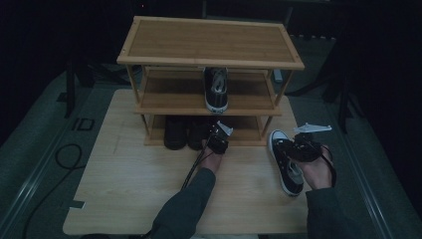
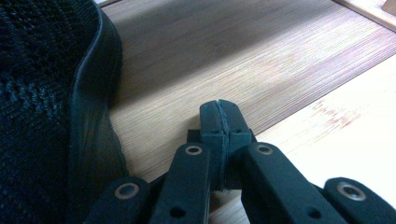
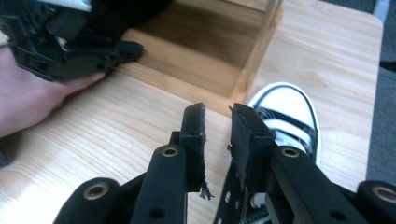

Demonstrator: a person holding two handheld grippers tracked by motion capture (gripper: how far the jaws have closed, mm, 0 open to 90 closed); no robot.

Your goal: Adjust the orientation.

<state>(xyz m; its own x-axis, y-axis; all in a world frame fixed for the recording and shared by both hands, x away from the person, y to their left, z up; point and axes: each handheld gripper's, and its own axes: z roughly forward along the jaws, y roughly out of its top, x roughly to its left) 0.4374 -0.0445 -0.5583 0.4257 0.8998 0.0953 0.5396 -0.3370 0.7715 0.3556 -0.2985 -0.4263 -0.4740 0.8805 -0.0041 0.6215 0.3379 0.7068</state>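
A bamboo shoe rack [image 1: 209, 42] stands at the back of the table. A black-and-white sneaker [image 1: 216, 89] sits on its middle shelf, and two black shoes [image 1: 175, 132] sit on the bottom shelf. My left gripper [image 1: 214, 132] is shut and empty at the bottom shelf's front edge, just right of a black shoe [image 2: 42, 116]; its jaws [image 2: 219, 116] are pressed together. A matching sneaker [image 1: 288, 174] lies on the table at the right. My right gripper [image 3: 217, 126] hangs over its middle with the jaws a little apart, the sneaker's laced side low between them and its white toe [image 3: 285, 105] beyond.
The rack's right front post [image 3: 259, 51] stands just ahead of the right gripper. The left hand [image 3: 28, 102] and left gripper [image 3: 133, 48] lie to that view's upper left. A black cable [image 1: 67, 157] loops on the floor left of the table [image 1: 129, 189].
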